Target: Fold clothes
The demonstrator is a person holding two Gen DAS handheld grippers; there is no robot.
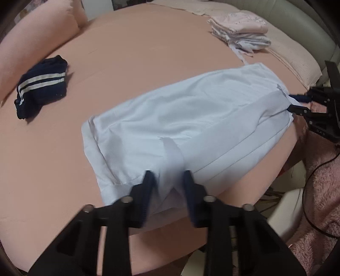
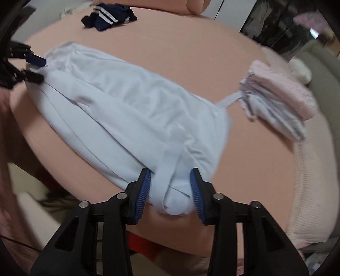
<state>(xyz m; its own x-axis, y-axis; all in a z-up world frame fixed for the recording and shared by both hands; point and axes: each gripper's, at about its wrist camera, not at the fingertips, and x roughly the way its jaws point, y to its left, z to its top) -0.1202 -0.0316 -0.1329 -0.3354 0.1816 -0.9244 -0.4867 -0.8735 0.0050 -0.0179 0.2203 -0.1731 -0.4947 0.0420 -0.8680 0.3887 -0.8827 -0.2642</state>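
A pale blue garment (image 1: 180, 125) lies stretched along the near edge of the pink bed (image 1: 127, 53); it also shows in the right wrist view (image 2: 131, 110). My left gripper (image 1: 167, 178) is open with its jaws on either side of the garment's left end. My right gripper (image 2: 170, 180) is open around the garment's bunched right end. Each gripper shows in the other's view, the right one (image 1: 297, 104) and the left one (image 2: 36, 68), at the opposite end of the cloth.
A dark navy garment with white stripes (image 1: 40, 87) lies crumpled at the far left, also in the right wrist view (image 2: 108, 17). A stack of folded pale clothes (image 1: 240, 31) sits at the back right (image 2: 280, 106). A pink pillow (image 1: 38, 34) lies behind. A fluffy pink blanket (image 1: 318, 201) hangs beside the bed.
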